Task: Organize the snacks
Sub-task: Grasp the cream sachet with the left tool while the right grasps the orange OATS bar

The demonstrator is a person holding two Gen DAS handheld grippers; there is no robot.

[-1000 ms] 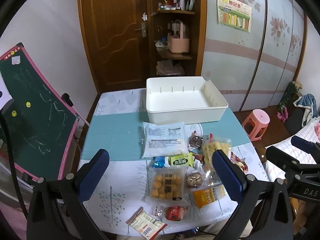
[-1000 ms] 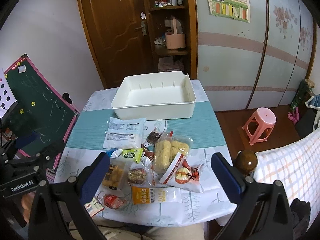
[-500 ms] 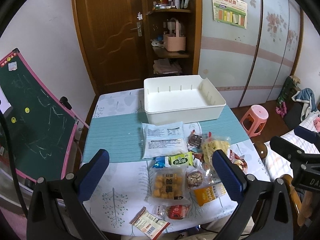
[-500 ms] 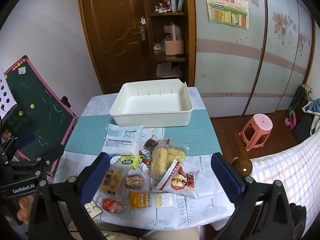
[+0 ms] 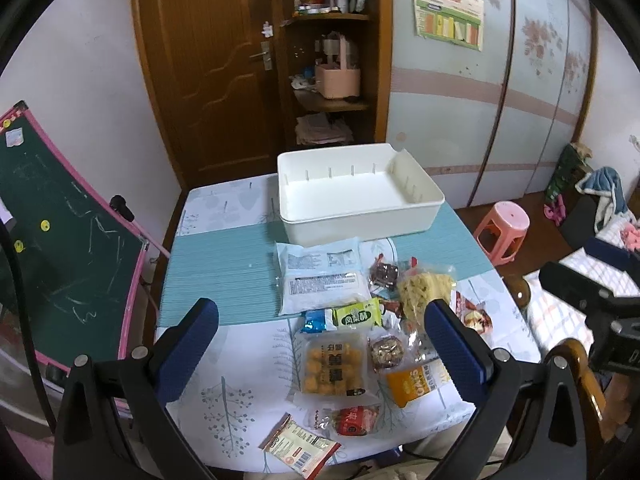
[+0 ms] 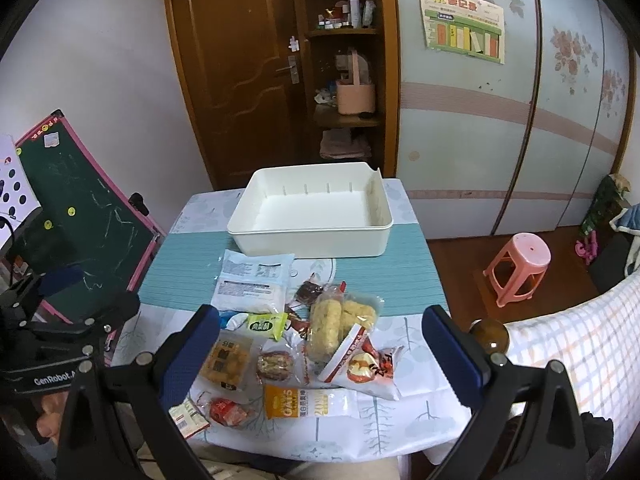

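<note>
A white empty bin (image 5: pixel 356 196) (image 6: pixel 316 212) stands at the far side of the table. Several snack packets lie in a loose heap nearer me: a large white pouch (image 5: pixel 320 280) (image 6: pixel 252 280), a green packet (image 5: pixel 356 316) (image 6: pixel 266 326), a tray of yellow cakes (image 5: pixel 334 366), an orange oats bag (image 5: pixel 416 380) (image 6: pixel 308 402), and a pale crisp pack (image 6: pixel 340 322). My left gripper (image 5: pixel 324 356) is open and empty above the near table. My right gripper (image 6: pixel 320 356) is open and empty above the heap.
The table (image 5: pixel 212 280) has a teal runner over a white patterned cloth. A chalkboard easel (image 5: pixel 60 240) leans at the left. A pink stool (image 6: pixel 520 268) stands on the floor at the right. A wooden door and shelf are behind the table.
Both grippers have drawn back and up slightly, so the table and bin sit lower and smaller in view. Both stay open. No snack has moved.
</note>
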